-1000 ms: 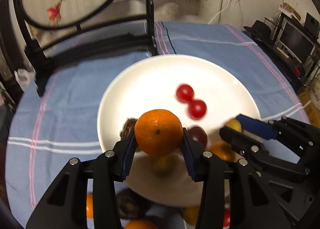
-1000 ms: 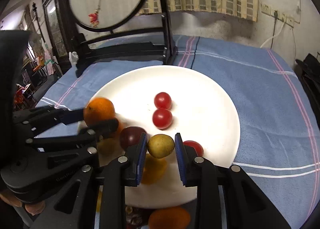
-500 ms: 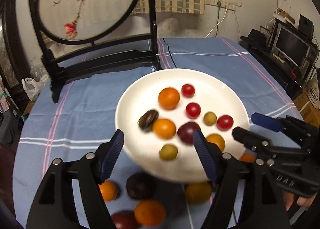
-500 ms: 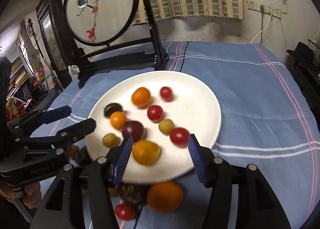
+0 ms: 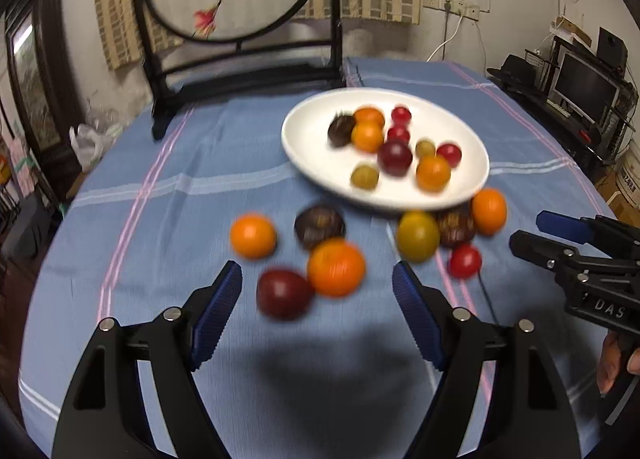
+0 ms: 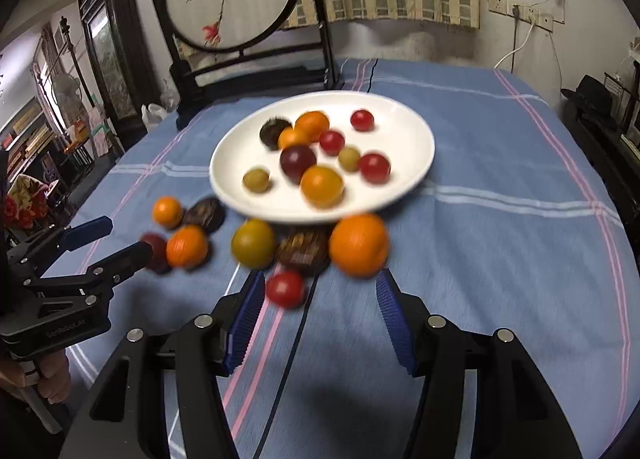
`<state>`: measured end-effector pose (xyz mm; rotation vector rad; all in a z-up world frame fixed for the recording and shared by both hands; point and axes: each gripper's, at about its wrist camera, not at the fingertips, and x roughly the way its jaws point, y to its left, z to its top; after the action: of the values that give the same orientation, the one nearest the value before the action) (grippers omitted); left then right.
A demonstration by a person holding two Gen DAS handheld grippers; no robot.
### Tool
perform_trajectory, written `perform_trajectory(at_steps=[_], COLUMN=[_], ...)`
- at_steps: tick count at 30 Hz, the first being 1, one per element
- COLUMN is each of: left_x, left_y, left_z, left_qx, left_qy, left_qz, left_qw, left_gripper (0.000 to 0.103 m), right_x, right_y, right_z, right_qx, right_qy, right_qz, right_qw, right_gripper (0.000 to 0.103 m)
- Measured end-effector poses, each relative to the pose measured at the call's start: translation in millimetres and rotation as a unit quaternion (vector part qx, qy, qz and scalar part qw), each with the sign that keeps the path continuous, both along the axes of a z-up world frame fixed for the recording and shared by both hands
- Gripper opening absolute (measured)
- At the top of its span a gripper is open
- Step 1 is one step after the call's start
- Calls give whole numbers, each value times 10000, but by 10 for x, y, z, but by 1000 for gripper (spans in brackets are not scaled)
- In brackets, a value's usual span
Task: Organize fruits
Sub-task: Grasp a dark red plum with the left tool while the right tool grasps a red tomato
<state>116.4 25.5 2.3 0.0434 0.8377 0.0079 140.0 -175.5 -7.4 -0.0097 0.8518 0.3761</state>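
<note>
Left wrist view: I have the left gripper (image 5: 316, 287) spread wide and holding nothing, hanging over the blue tablecloth (image 5: 160, 163).
Nearest target: a dark red plum (image 5: 283, 293) and an orange (image 5: 336, 267) touch each other just ahead, between my open fingers; the orange lies slightly right of centre and farther off.
Other loose fruit on this side: a smaller orange (image 5: 253, 235) and a dark purple fruit (image 5: 319, 226) beyond them.
Right gripper (image 6: 320, 303): also open and empty, with a red cherry tomato (image 6: 285, 288) just ahead by its left finger.
Right-side cluster: a large orange (image 6: 358, 244), a brown fruit (image 6: 303, 249) and a yellow-green fruit (image 6: 253, 243), packed close under the plate's near rim.
Plate (image 6: 408, 139): white, well ahead, already holding about ten fruits.
Judgement: I take the left hand as nearer the plum and orange, the right as nearer the tomato.
Obstruction: touching neighbours could roll when I close on one.
Blur: motion smears the fruit, so exact kinds are uncertain.
</note>
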Motion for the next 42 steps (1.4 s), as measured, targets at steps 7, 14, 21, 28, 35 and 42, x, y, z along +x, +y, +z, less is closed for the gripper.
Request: perform_trajectory(at_steps=[7, 14, 21, 28, 35, 42], left_x=[-396, -510, -486, -449, -436, -343], left_y=[108, 147, 211, 209, 239, 251], left_z=[-264, -370, -414, -482, -514, -461], left_qx=[-47, -47, -271, -436, -535, -361], left_qy=[168, 254, 375, 582, 674, 668], left_qz=[148, 225, 239, 182, 209, 4], left_qw=[9997, 9994, 9986, 9972, 9961, 9971], left_gripper=[76, 76, 76, 76, 76, 76], right_x=[-287, -280, -37, 219, 235, 161], right_y=[181, 405, 532, 614, 556, 410], right_z=[-234, -380, -447, -440, -417, -355], right_qx=[-227, -663, -968, -964, -693, -295], right_qy=[431, 440, 433, 379, 355, 494], right_qz=[203, 272, 267, 129, 182, 310], right_qw=[9986, 9965, 9940, 9945, 9968, 9979], right_gripper=[61, 61, 61, 53, 29, 29])
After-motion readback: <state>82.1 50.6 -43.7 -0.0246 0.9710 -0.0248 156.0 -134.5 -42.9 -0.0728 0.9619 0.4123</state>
